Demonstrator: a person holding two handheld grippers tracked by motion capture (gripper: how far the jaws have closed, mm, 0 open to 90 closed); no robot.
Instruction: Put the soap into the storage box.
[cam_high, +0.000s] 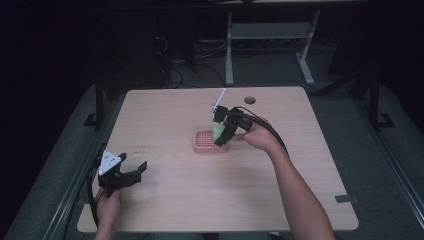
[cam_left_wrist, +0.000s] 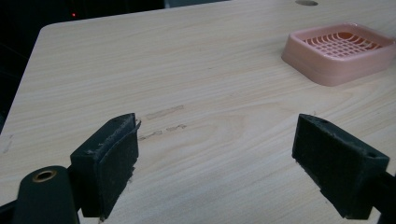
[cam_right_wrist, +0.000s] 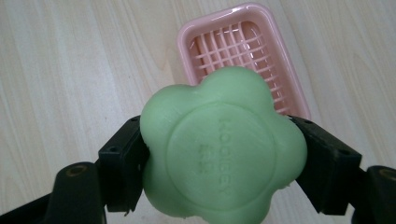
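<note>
The green soap (cam_right_wrist: 222, 151) sits clamped between the two black jaws of my right gripper (cam_right_wrist: 219, 158), one jaw pressing each side of it, so the jaws stand apart by the width of the soap and are closed firmly on it. In the high view the soap (cam_high: 218, 131) hangs at the tip of my right gripper (cam_high: 220, 134), over the right part of the pink tray (cam_high: 202, 144); whether it touches the tray cannot be told from there. In the right gripper view the soap is clear of the tray (cam_right_wrist: 219, 35), which lies beyond and below it on the table (cam_right_wrist: 70, 70). The soap is pale green, flower-shaped with rounded lobes around its edge, and its broad face carries a raised round disc with embossed lettering that is too faint to read. The tray is a pink rectangular dish with rounded corners and a slatted grid floor, and that part of the grid which shows holds nothing. The tray stands near the middle of the light wood-grain table (cam_high: 200, 200). My right hand (cam_high: 255, 135) grips the right gripper from the right of the tray, with its black cable trailing back along my forearm. My left gripper (cam_high: 135, 172) rests near the front left edge of the table, well apart from the tray, held in my left hand (cam_high: 107, 207). In the left gripper view its jaws stand wide apart over bare tabletop (cam_left_wrist: 210, 121) with nothing between them, and the tray (cam_left_wrist: 336, 65) lies farther off at upper right.
</note>
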